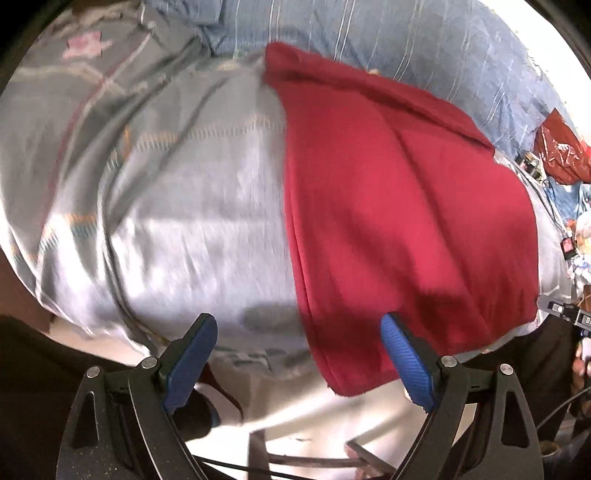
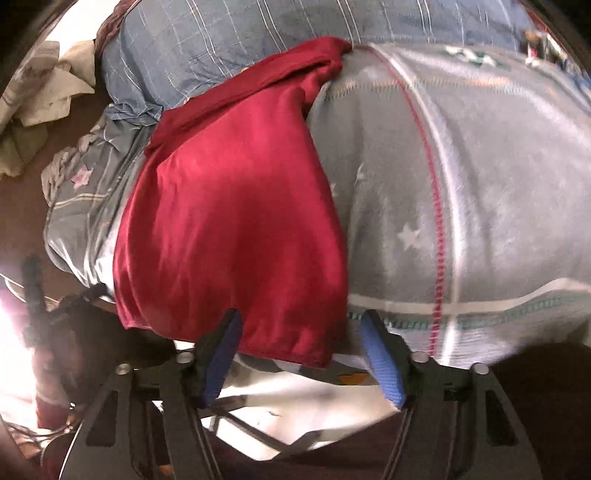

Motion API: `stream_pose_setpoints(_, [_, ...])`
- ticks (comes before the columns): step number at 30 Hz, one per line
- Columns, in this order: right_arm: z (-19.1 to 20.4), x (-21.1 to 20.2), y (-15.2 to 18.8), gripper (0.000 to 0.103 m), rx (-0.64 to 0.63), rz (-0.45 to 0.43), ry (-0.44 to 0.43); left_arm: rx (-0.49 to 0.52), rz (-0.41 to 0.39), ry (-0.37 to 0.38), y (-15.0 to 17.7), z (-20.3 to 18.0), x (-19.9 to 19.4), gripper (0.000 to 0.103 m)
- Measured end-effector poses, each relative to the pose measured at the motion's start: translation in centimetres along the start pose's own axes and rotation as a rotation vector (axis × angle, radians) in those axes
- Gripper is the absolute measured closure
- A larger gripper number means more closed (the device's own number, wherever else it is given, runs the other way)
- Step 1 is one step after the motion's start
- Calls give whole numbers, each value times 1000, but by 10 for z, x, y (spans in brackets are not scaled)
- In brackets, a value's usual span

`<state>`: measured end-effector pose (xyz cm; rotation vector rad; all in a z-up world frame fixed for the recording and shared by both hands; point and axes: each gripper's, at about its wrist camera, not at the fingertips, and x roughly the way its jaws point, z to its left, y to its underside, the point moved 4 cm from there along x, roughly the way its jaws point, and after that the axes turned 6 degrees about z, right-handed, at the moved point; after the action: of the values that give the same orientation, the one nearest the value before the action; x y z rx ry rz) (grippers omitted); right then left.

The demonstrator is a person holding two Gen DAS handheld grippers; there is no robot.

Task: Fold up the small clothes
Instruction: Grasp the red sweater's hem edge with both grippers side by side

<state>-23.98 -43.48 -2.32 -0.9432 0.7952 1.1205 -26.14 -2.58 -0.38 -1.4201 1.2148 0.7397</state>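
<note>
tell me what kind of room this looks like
Most likely a bedroom: a red garment lies on a bed with a grey star-patterned cover, a blue striped quilt behind it.

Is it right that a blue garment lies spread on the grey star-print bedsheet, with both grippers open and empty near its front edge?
Not quite: the garment is red, not blue, as both wrist views show. It does lie on the grey star-print bedsheet, and the left gripper and right gripper are open and empty.

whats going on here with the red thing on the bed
A person holding a gripper in each hand is folding a red garment that lies flat on a grey patterned bedcover. The left gripper and right gripper both hover open at the garment's near edge, gripping nothing.
</note>
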Motion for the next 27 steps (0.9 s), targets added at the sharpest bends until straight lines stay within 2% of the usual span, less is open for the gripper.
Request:
stream_pose_setpoints(4, [16, 0, 6, 50, -42, -2, -46, -29, 33, 76, -3, 2, 12, 14])
stream_pose_setpoints(8, [12, 7, 4, 50, -8, 10, -7, -60, 43, 78, -7, 6, 16, 14])
stream_pose_setpoints(9, [8, 6, 2, 50, 17, 11, -25, -62, 41, 82, -7, 6, 15, 14])
stream_pose_setpoints(11, [4, 8, 1, 49, 47, 21, -43, -62, 53, 109, -2, 4, 15, 20])
stream_pose_setpoints(13, [2, 12, 1, 49, 52, 37, -52, -53, 79, 142, 1, 0, 18, 32])
stream_pose_setpoints(16, [10, 15, 0, 49, 20, 50, -54, -14, 89, 113, -1, -8, 23, 33])
stream_pose_setpoints(18, [18, 17, -1, 49, -4, 61, -94, -25, 95, 117, -3, -8, 26, 34])
stream_pose_setpoints(21, [24, 19, -2, 50, -28, 67, -120, -53, 90, 166, -2, -5, 20, 47])
stream_pose_setpoints(27, [25, 23, -5, 49, -32, 85, -132, -55, 92, 167, -5, -6, 23, 48])
